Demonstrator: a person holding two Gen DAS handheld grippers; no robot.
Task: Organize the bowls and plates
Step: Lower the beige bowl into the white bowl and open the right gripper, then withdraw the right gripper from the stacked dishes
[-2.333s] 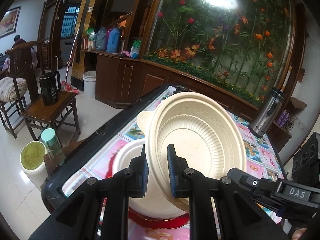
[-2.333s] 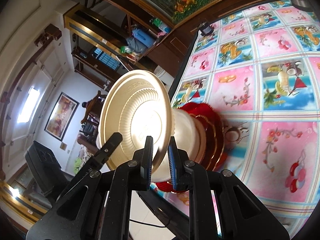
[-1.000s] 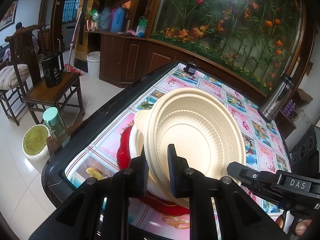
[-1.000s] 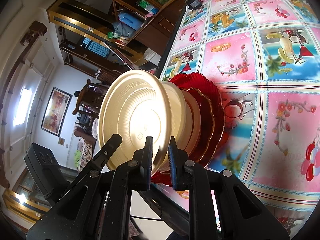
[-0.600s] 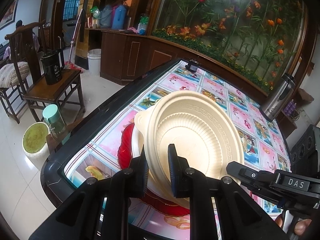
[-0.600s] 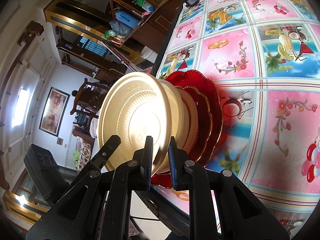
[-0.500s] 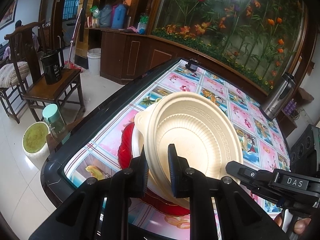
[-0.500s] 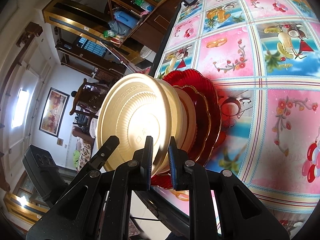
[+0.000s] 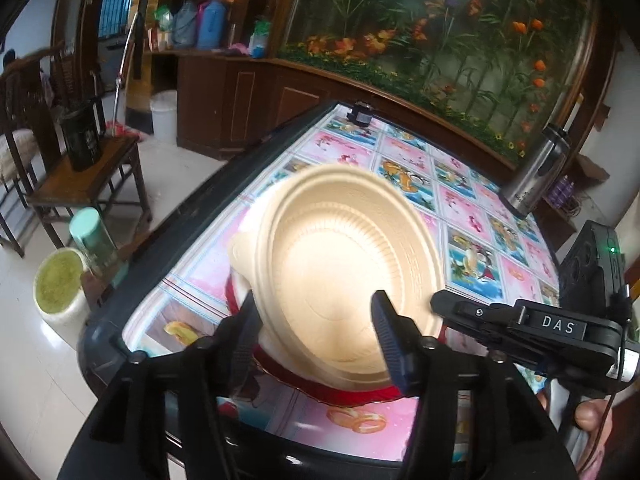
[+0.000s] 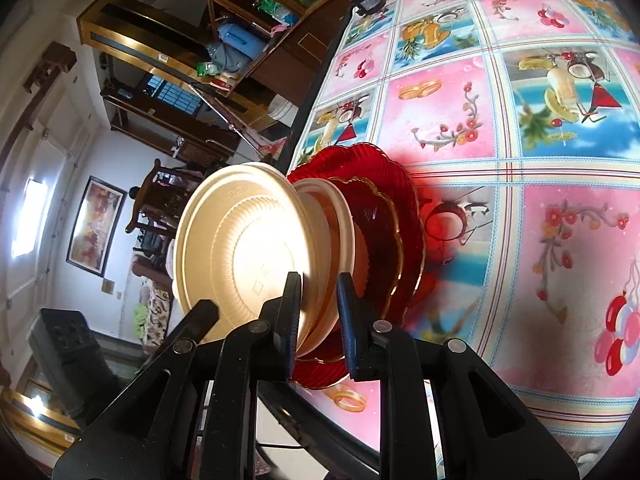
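Left gripper (image 9: 316,338): jaws opening, now spread wide. The cream bowl (image 9: 344,276) sits between the fingers but neither pad presses on it; a gap shows on each side of the rim.

Right gripper (image 10: 318,312): jaws opening, but only slightly parted. The bowl's (image 10: 248,252) near rim lies between the fingers. The left finger is against the rim; a narrow gap shows at the right finger. Cannot tell if the pinch is fully off, though the gap suggests it has let go.

Bowl position: directly ahead of both grippers, on top of a stack. Below it is a second cream bowl (image 10: 340,224), then a small red plate with a gold edge (image 10: 384,236), then a larger red scalloped plate (image 10: 404,188) at the bottom. The stack rests on the table (image 10: 540,128), which has a pink and blue picture cloth, near the table's edge closest to the grippers.

In the left wrist view the right gripper's body (image 9: 532,334) lies just to the right of the bowl, with a thumb (image 9: 588,416) below it. A steel flask (image 9: 538,172) stands well beyond, to the right.
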